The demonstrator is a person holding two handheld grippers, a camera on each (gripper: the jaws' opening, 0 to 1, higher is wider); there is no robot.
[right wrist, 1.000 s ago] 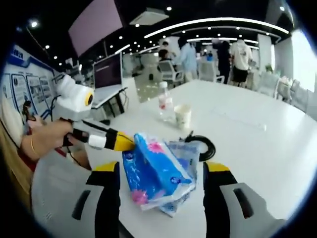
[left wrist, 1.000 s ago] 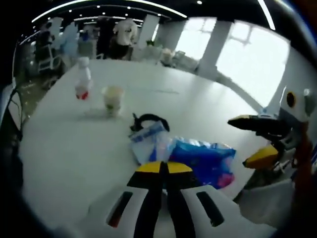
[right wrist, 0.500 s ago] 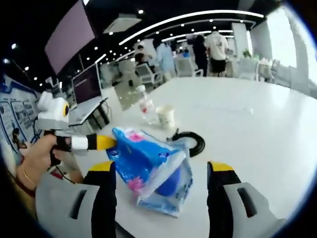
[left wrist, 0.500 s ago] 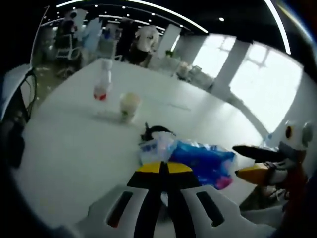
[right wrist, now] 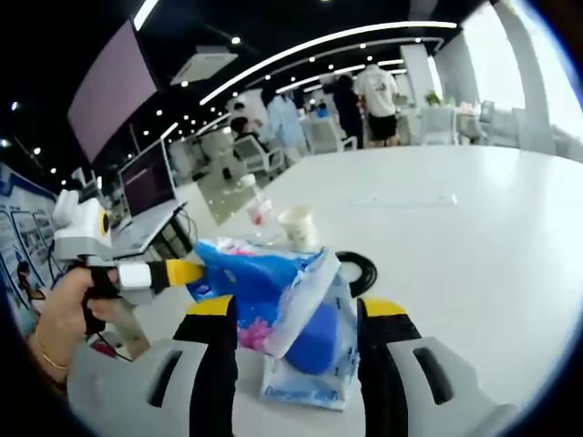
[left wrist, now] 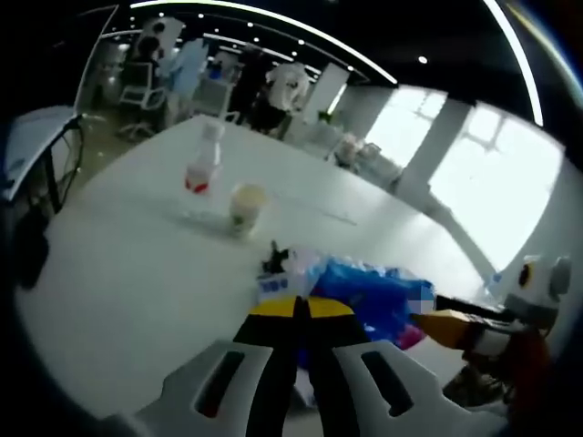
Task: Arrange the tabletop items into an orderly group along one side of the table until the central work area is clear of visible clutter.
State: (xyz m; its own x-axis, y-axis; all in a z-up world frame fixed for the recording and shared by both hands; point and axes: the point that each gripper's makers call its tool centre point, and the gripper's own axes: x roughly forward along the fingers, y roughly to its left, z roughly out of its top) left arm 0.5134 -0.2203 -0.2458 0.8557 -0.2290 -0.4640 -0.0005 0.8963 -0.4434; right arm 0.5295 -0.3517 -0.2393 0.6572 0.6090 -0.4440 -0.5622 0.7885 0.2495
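The soft blue plastic tissue pack with pink flowers [right wrist: 250, 296] and the clear plastic bag with blue print [right wrist: 314, 350] sit together on the big white table [right wrist: 474, 237], near its edge. To do this step well, the grab should be gentle and sure, because these soft things can slip or flop. They should be lifted a little, not dragged, so the black cable loop [right wrist: 360, 270] just behind them is not pulled along.

The right gripper [right wrist: 296, 314] is low over the table, with its two yellow-tipped jaws spread wide, one on each side of the pack and bag. It is not squeezing them.

The left gripper [left wrist: 301, 309] has its jaws pressed together. It may be pinching the edge of the bag, but the view is too blurry to be sure. In the right gripper view it comes in from the side, flat, held by a hand [right wrist: 68, 309], with its tip touching the pack.

Farther back stand a clear plastic bottle with a red label [left wrist: 202, 166] and a small pale cup [left wrist: 245, 205], side by side.
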